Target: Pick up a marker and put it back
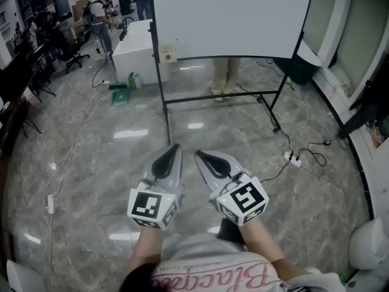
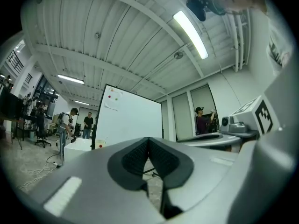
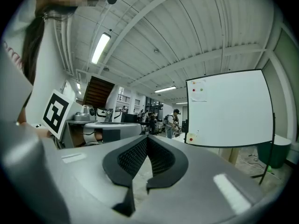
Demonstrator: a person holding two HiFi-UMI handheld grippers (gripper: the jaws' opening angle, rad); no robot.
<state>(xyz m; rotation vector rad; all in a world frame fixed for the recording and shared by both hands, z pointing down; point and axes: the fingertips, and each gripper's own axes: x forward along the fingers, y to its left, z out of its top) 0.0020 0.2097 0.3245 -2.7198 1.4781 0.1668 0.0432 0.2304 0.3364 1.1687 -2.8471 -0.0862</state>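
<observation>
Bystanders (image 1: 100,14) work at a white table (image 1: 137,50) in the upper left of the head view, well apart from us and no part of the job. Right of them, across the upper middle, stands the whiteboard (image 1: 231,17) on its frame, with a small box (image 1: 168,54) fixed at its lower left corner. We cannot make out the marker itself. We judge it sits in that box or along the board's lower edge, too small to tell from here.

Below the board, in the lower middle of the frame, we hold both tools close to the body over the bare floor (image 1: 91,163). They point roughly level toward the board, which reads as a resting carry before any reach, since nothing lies within range.

The left gripper (image 1: 176,146) is clenched: in its own view the ribbed pads (image 2: 135,157) meet at the tips with nothing between them. Just beside it, the right gripper (image 1: 197,154) is likewise pressed together, its pads (image 3: 133,157) touching and empty.

Farther right, a power strip (image 1: 293,159) and its cable trail across the floor near the board's foot, something to step around on the approach.
</observation>
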